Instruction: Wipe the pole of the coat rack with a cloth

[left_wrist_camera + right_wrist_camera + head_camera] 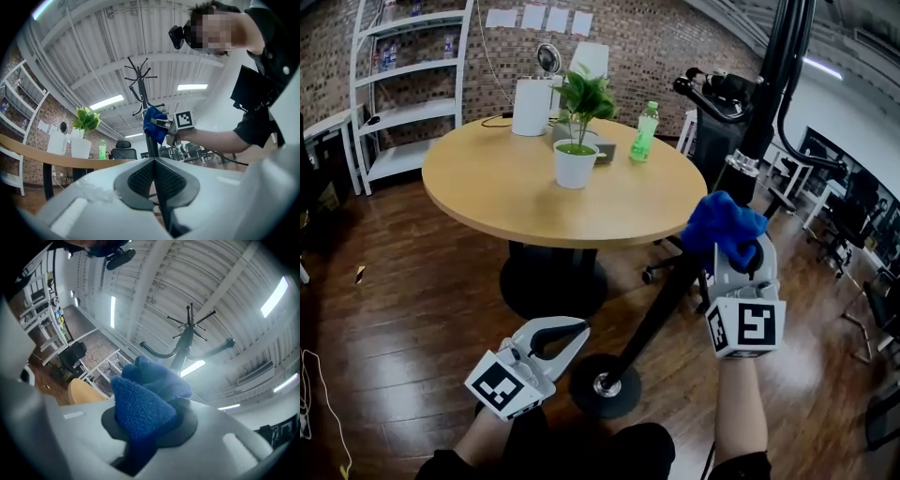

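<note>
Your right gripper [739, 255] is clamped on the blue cloth [722, 223]. Its own view shows the cloth bunched between the jaws and spilling out past their tips. In the head view the cloth lies on the black pole [661, 314] of the coat rack [142, 93], at about 3 o'clock from the centre. It is well above the round base [602, 386] and below the rack's curved arm [708, 96]. It looks pressed against the pole, though whether it wraps round the far side can't be told from here.

Your left gripper [577, 332] hangs low at 7 o'clock. Its jaws are shut together with nothing between them. The tips point toward the base, close beside it but apart from it.

The pole leans across the head view from the base at 6 o'clock up to 1 o'clock. Behind it, at 11 o'clock, stands a round wooden table [487, 192], its near edge close to the pole just under the cloth. On the table are a potted plant [575, 161], a green bottle [645, 131] and a white cylinder [532, 106]. A wheeled chair foot [661, 270] sits on the wooden floor [403, 309] between the table's pedestal and the pole. A white shelf unit [403, 89] stands at 10 o'clock against the brick wall, well apart from the rack.
</note>
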`<state>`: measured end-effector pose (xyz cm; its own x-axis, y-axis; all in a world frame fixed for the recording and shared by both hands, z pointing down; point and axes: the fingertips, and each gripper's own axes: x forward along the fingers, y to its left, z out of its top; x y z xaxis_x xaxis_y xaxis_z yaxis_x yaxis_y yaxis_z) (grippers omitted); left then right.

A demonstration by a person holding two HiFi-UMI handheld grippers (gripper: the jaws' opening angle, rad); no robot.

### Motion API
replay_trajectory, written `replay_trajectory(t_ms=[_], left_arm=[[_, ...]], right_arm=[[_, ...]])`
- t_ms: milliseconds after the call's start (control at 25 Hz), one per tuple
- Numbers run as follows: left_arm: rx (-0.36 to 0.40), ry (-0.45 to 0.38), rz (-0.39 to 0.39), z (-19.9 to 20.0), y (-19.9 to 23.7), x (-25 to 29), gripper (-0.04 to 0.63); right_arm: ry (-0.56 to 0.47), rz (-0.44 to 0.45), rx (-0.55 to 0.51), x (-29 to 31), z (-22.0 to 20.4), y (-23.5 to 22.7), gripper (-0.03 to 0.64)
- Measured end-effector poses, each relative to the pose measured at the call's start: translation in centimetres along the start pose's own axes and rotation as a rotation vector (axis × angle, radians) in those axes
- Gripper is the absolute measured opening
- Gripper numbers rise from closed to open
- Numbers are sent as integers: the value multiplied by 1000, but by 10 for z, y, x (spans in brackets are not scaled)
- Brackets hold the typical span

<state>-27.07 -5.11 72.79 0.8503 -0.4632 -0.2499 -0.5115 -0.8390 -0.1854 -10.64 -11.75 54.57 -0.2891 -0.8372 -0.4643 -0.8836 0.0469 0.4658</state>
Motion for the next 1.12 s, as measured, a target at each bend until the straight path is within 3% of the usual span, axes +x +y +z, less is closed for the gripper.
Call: replay_trajectory(t_ms=[280, 560, 760, 960, 1120], left_arm=[[-17, 40, -33, -22, -13, 0, 3], [-31, 75, -37, -34, -16, -3, 3], [-29, 84, -35, -40, -15, -8, 3], [-24, 124, -43, -49, -19, -10, 3], [-21, 129, -47, -52, -21, -10, 3]], right_arm=[[146, 57, 160, -60, -99, 57, 75], [423, 105, 302, -149, -246, 142, 75], [649, 196, 351, -197, -331, 193, 75], [767, 218, 385, -221, -371, 216, 75], [754, 209, 385, -212, -360, 209, 75]])
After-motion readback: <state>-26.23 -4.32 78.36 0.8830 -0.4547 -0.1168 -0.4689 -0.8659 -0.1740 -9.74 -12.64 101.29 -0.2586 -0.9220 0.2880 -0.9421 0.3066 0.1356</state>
